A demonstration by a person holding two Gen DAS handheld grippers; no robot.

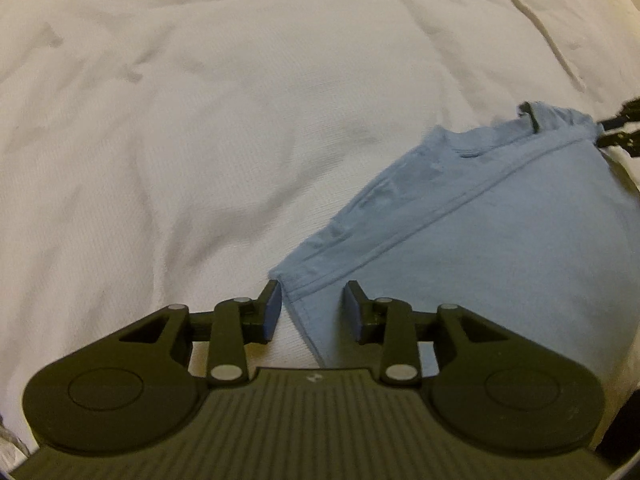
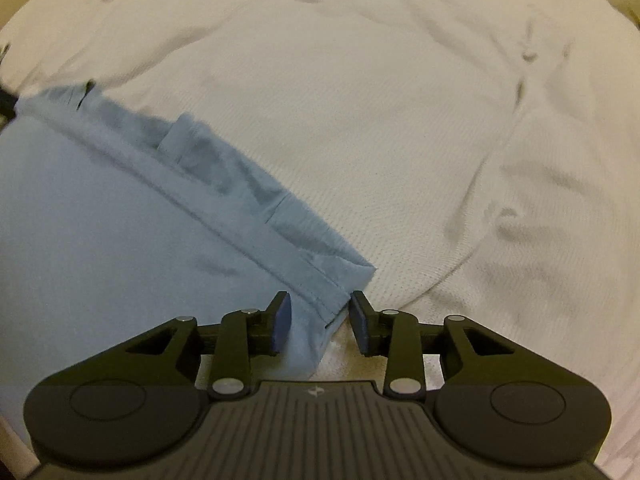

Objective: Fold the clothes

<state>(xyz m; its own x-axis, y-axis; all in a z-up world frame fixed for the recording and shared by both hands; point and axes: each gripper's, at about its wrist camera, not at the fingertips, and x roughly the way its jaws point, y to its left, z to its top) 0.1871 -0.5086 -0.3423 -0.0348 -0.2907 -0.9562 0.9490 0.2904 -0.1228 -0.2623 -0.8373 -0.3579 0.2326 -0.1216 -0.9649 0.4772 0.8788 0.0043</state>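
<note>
The left gripper has its fingers spread wide, one on each side of a hemmed corner of the light blue garment, gripping nothing. The right gripper is likewise spread wide, its fingers straddling the garment's other hemmed corner without pinching it. The garment lies flat on the white bed cover, its stitched hem running from one gripper to the other. Beyond the hem a rumpled folded layer shows. The cover is creased, and no edge of it is clear in either view.
</note>
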